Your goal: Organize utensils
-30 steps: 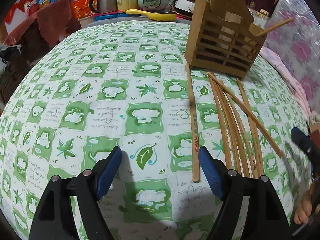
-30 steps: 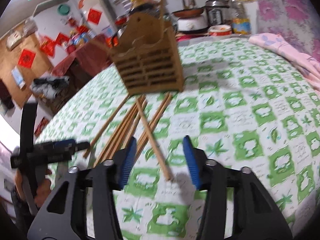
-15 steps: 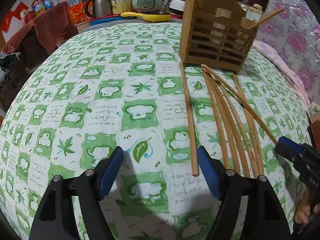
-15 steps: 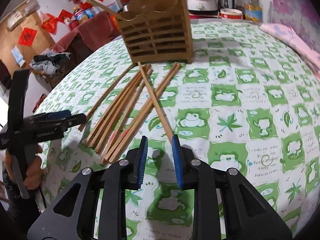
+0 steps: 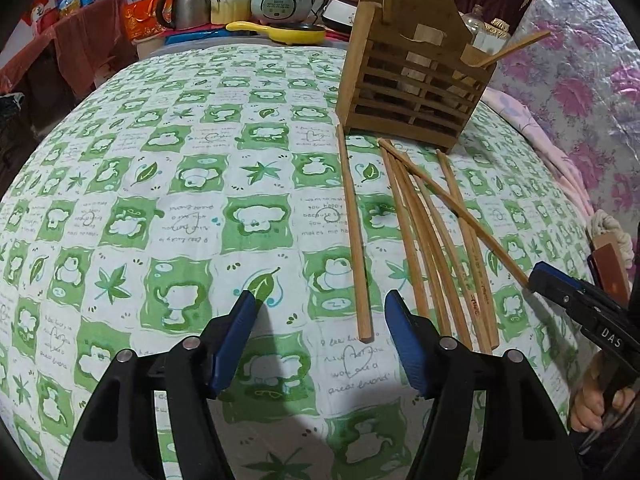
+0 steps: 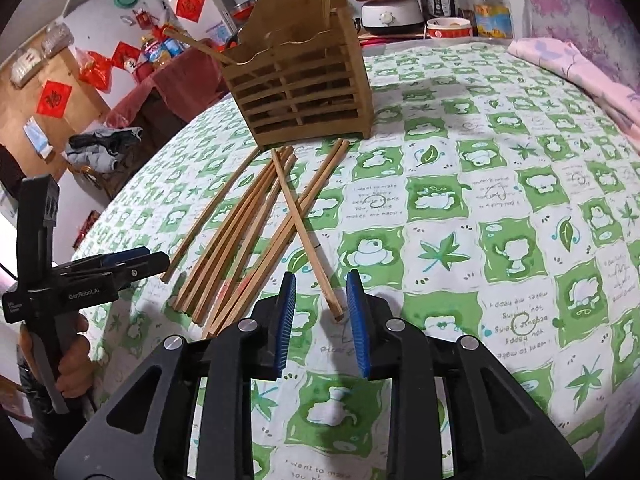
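Narrowed since a second back: left tool (image 5: 320, 316) jaws, closing now over the near end of a lone chopstick (image 5: 354, 236), pads not touching it. Narrowed too, then easing apart again: right tool (image 6: 320, 300), opening, blue pads either side of the near end of the crossing chopstick (image 6: 304, 232) without pressing on it.

Left to right in the left wrist view: green-and-white patterned cloth over the surface (image 5: 160, 200); lone chopstick lying straight, well apart from the rest, far end just beside the wooden holder (image 5: 412, 80); then a loose bundle of chopsticks (image 5: 436, 248) fanned side by side on the cloth, one lying diagonally across them toward the right tool's tip at the picture's right edge. Holder upright at the far side of the cloth, slatted front, one chopstick upright in its left part and another leaning out to the right.

In the right wrist view: left tool at far left gripped by a hand (image 6: 72, 352); bundle in the middle; crossing chopstick resting on top of two others.
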{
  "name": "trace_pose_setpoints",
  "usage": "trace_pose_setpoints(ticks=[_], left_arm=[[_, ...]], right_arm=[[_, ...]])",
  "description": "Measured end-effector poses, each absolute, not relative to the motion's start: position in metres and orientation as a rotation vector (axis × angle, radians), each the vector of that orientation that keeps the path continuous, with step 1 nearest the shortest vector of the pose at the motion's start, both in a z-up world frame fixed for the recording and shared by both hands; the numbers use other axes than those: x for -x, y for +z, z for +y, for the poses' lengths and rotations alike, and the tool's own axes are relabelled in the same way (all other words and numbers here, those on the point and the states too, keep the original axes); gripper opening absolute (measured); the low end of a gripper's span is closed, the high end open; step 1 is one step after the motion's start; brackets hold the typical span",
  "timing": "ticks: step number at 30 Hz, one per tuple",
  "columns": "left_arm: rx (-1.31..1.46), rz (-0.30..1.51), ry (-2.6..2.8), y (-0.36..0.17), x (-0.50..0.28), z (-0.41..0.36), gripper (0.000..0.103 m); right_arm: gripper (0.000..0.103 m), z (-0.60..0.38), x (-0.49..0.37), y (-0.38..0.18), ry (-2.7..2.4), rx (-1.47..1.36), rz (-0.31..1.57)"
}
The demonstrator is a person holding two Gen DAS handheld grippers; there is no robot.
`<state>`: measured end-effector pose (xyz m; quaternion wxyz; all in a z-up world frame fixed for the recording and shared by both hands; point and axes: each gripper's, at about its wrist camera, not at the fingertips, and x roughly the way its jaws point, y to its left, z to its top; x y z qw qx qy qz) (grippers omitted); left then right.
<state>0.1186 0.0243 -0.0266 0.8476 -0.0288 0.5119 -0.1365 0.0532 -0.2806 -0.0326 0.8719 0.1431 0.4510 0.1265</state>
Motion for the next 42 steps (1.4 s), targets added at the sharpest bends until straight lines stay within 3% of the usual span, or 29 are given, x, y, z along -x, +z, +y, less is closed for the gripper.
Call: trace_pose_setpoints(ticks=[4,5,7,10,14,15,18,21,29,42], left_arm=[[0.065,1.079,-0.316,-0.026,-0.118,0.021,0.066],[0.061,1.079,-0.323,-0.026,-0.117,0.02,0.065],[0.04,1.084,-0.34,-0.027,-0.116,0.016,0.053],[-0.015,1.078,-0.351,-0.028,-0.113,0.007,0.039],[-0.038,1.069,-0.347,-0.029,-0.111,0.005,0.03],[-0.034,1.073,-0.359,-0.029,-0.11,0.005,0.022],[-0.076,1.067,-0.374,-0.03,-0.104,-0.002,0.018],[-0.117,1.058,-0.375,-0.03,-0.098,-0.008,0.008],[-0.026,1.015,-0.36,-0.017,-0.1,0.007,0.007],[-0.026,0.816,-0.367,0.073,-0.082,0.002,0.006]], right_arm=[[0.025,-0.273,-0.056,-0.04,0.271,-0.272,0.99],[0.018,-0.271,-0.058,-0.042,0.277,-0.267,1.005],[0.01,-0.269,-0.059,-0.044,0.284,-0.266,1.017],[0.009,-0.269,-0.059,-0.045,0.288,-0.273,1.015],[0.009,-0.268,-0.059,-0.045,0.289,-0.271,1.015],[0.009,-0.267,-0.059,-0.045,0.289,-0.268,1.017],[0.011,-0.267,-0.059,-0.045,0.291,-0.26,1.026],[0.011,-0.266,-0.059,-0.045,0.291,-0.254,1.026],[0.006,-0.267,-0.054,-0.035,0.296,-0.26,0.957],[0.006,-0.284,-0.031,0.04,0.266,-0.272,0.697]])
